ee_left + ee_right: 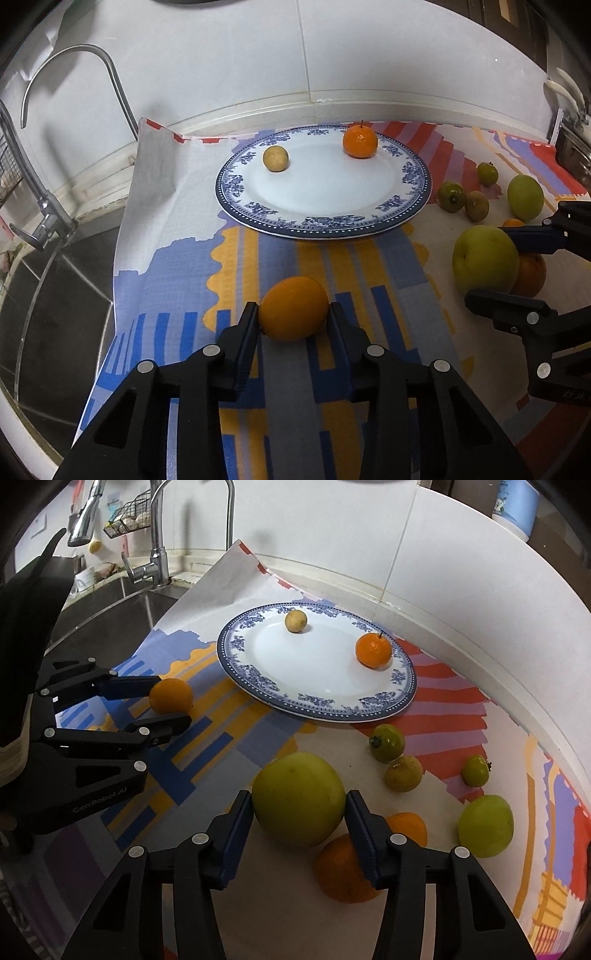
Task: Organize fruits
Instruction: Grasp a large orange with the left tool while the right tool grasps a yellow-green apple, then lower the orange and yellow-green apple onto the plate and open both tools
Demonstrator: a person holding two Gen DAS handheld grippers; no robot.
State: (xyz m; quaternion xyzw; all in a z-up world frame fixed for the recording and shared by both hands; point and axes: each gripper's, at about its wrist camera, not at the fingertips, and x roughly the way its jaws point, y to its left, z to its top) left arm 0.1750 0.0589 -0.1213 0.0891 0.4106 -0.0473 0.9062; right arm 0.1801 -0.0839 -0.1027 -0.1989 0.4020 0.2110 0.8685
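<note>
Beside the kitchen sink, on the patterned cloth [369, 266] covering the surface, I held an orange [293, 308] clenched in my left tool [293, 318] and a large green apple [299, 799] gripped in my right tool [299, 812]. Both fruits sat near me, short of the blue-rimmed plate [317, 223] at the far side, which already carried a tangerine [360, 141] and a small yellowish fruit [275, 158]. I judged this the carrying step; next, each fruit needed lifting across to bare plate, while five smaller fruits waited at right.
</note>
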